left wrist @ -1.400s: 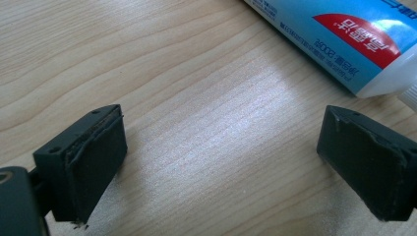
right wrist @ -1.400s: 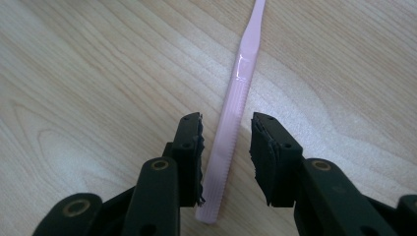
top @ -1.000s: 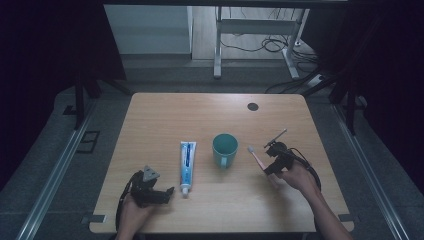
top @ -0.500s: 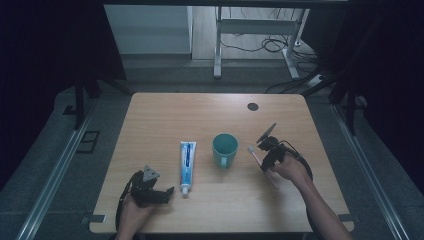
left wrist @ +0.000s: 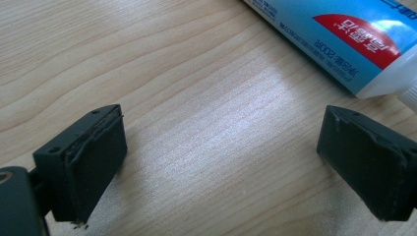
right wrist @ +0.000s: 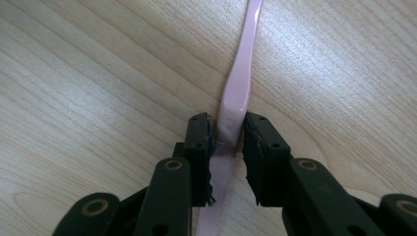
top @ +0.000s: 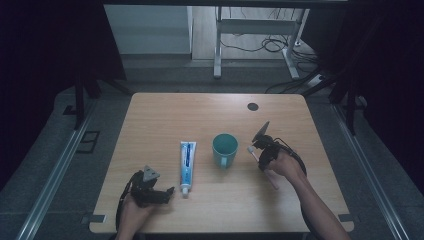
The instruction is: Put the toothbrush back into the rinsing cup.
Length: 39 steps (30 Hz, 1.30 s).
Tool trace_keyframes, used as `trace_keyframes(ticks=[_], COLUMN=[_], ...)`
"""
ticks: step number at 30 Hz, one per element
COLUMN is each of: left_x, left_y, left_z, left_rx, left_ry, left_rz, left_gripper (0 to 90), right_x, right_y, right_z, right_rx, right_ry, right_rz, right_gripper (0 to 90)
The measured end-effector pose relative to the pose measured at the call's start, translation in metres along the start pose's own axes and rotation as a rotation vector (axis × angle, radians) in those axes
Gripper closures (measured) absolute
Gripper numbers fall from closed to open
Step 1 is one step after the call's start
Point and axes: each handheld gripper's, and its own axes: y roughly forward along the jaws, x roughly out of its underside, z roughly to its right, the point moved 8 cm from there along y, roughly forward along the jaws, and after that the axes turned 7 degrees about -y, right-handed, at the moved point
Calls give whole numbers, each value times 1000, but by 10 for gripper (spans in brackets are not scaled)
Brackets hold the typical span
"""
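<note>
Toothbrush (right wrist: 239, 88) pinched between right gripper (right wrist: 227, 129) jaws, left gripper (left wrist: 221, 162) spread wide beside toothpaste tube (left wrist: 339, 39), teal cup (top: 225, 149) between

Overall: pretty dim, dark surroundings, only the table (top: 150, 120) lit.
Glare: soft sheen on wood between left gripper (left wrist: 221, 162) jaws.
Focus: close-ups sharp, high view grainy.

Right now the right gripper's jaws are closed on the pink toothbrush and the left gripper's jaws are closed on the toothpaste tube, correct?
Not quite. The left gripper is open over bare table, the toothpaste tube beyond its jaws, as the left gripper view shows. The right gripper does clamp the pink toothbrush.
</note>
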Motion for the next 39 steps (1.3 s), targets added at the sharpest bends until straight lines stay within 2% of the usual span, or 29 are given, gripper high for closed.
trace_keyframes(ticks=[5,10,16,26,39], left_x=[0,0,0,0,0], left_y=[0,0,0,0,0], left_z=[0,0,0,0,0], left_rx=[0,0,0,-1,0], left_ry=[0,0,0,0,-1], left_rz=[1,1,1,0,0], left_gripper=[49,49,49,49,49], right_x=[-1,0,1,4,8], right_y=[2,2,-3,-19,-41], right_z=[1,1,2,1,-7], right_rx=[9,-18,-31,-29,-51], right_ry=[7,23,27,-2,-34], right_rz=[-13,-8,30,90,195], right_gripper=[768,787,788,788,789])
